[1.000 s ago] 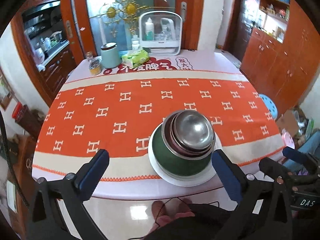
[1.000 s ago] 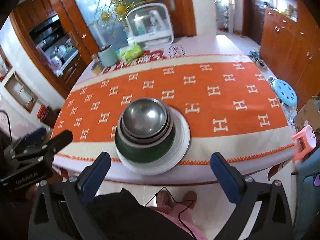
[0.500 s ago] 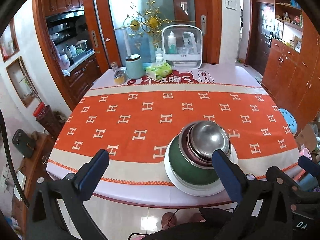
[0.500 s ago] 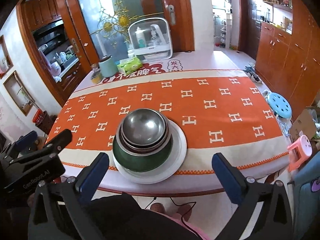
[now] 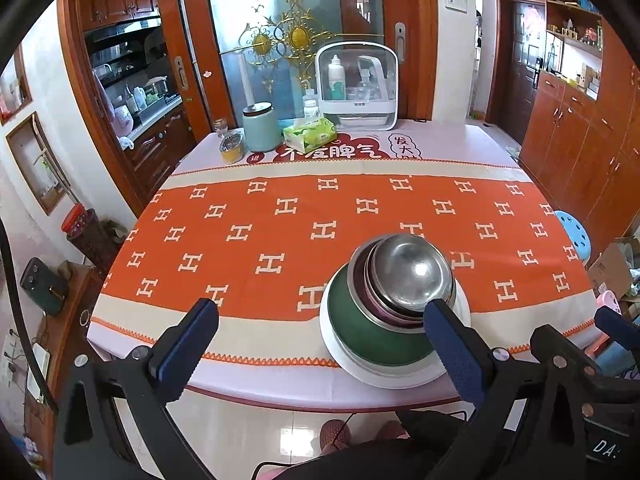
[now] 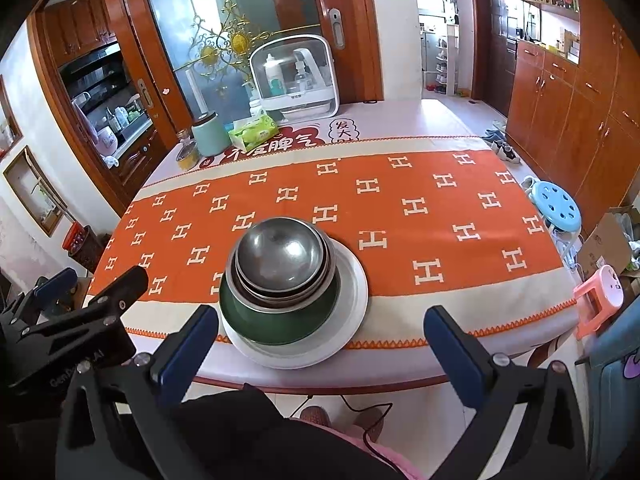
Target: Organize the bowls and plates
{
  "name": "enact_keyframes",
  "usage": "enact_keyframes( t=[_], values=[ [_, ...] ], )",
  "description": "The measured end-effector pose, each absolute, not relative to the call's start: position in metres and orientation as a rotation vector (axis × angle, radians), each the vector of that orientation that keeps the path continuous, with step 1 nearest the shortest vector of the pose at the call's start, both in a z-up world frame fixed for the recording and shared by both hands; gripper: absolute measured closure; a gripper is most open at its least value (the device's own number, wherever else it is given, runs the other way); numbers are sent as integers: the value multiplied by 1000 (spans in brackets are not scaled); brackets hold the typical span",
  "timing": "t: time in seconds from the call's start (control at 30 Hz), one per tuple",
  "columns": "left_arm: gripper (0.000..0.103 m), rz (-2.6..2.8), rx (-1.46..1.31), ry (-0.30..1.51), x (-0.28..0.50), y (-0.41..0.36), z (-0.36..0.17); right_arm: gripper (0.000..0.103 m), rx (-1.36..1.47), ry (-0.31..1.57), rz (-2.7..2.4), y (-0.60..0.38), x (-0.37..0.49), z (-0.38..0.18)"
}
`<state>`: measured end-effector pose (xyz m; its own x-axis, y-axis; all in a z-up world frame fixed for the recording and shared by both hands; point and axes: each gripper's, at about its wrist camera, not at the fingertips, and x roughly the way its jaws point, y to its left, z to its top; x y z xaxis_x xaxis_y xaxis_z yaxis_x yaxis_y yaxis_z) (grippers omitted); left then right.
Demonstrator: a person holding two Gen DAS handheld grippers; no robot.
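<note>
We see an orange tablecloth (image 5: pixel 280 232) patterned with cream H motifs and cream borders, a white plate (image 6: pixel 352 300), a dark green bowl (image 6: pixel 280 320), silver steel bowls (image 6: pixel 280 258), and our grippers' blue pads (image 5: pixel 188 340).

Wearing dark clothing and pink slippers (image 5: pixel 336 432); carrying black-framed left gripper (image 5: pixel 320 336) and right gripper (image 6: pixel 320 336), blue ribbed finger pads (image 5: pixel 454 350), silver screws, white lettering.

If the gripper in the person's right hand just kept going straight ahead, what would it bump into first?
Probably the orange tablecloth just right of the stacked bowls. The right gripper is open and held back past the table edge, so depth is uncertain; its left finger might clip the white plate.
</note>
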<state>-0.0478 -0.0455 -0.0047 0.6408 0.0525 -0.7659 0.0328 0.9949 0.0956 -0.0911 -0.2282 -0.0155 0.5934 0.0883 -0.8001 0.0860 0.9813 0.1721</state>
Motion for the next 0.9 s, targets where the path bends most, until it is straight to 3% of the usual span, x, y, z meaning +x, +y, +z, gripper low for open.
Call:
enact_keyframes(
  t=[0.9],
  values=[
    [1,12,91,909,-41,-48,-13,0,188,978,30,-229,-75,-25]
  ],
)
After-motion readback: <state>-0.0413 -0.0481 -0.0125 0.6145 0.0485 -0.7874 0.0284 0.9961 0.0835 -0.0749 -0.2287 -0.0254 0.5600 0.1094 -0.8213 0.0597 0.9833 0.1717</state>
